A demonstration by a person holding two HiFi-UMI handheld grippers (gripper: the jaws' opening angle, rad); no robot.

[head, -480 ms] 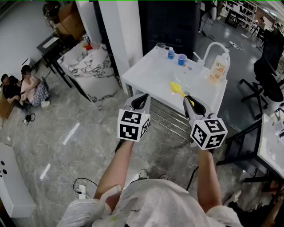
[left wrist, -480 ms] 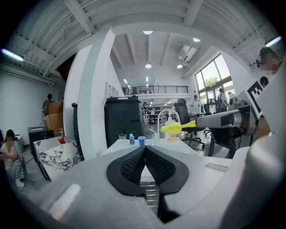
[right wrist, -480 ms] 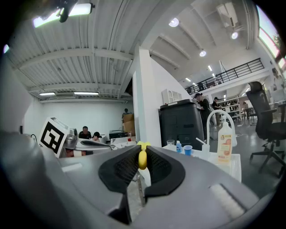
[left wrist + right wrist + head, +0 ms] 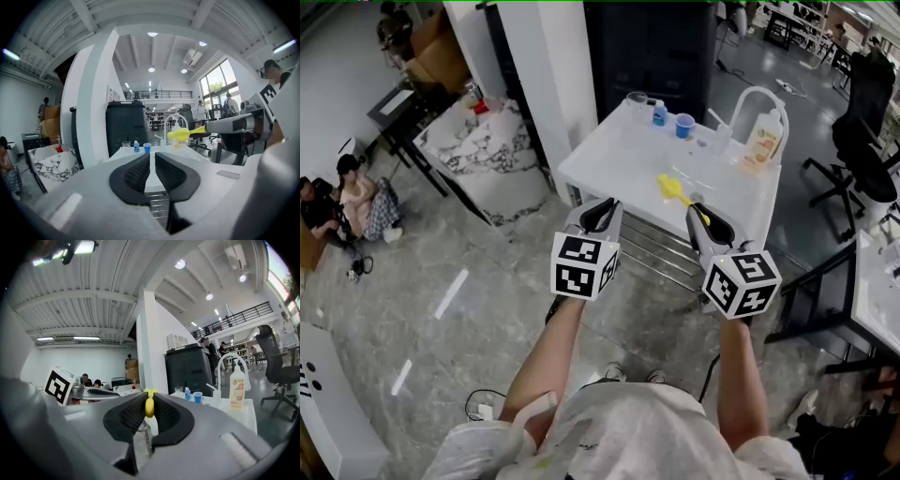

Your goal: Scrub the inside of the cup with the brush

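Observation:
The blue cup [image 4: 684, 125] stands at the far side of the white sink table [image 4: 609, 155], well ahead of both grippers. My right gripper [image 4: 710, 223] is shut on the handle of the yellow brush [image 4: 668, 186], whose bristle head points forward over the table's near part. In the right gripper view the yellow handle [image 4: 149, 406] sits pinched between the pads, with the blue cup [image 4: 197, 397] far beyond. My left gripper [image 4: 600, 214] hovers level with the right, short of the table edge; its jaws are shut with nothing between them [image 4: 152, 157]. The blue cup [image 4: 147, 147] shows small ahead.
A clear glass [image 4: 637, 99] and a small blue bottle [image 4: 660, 114] stand beside the cup. A white faucet [image 4: 755, 98] and an orange soap bottle [image 4: 760, 142] are at the table's right. A marble-patterned table [image 4: 478, 141] is left, an office chair [image 4: 862, 141] right, seated people [image 4: 347, 197] far left.
The head view has shifted slightly, so the room slides a little in frame. Both grippers keep the same pose, and the brush stays in the right one.

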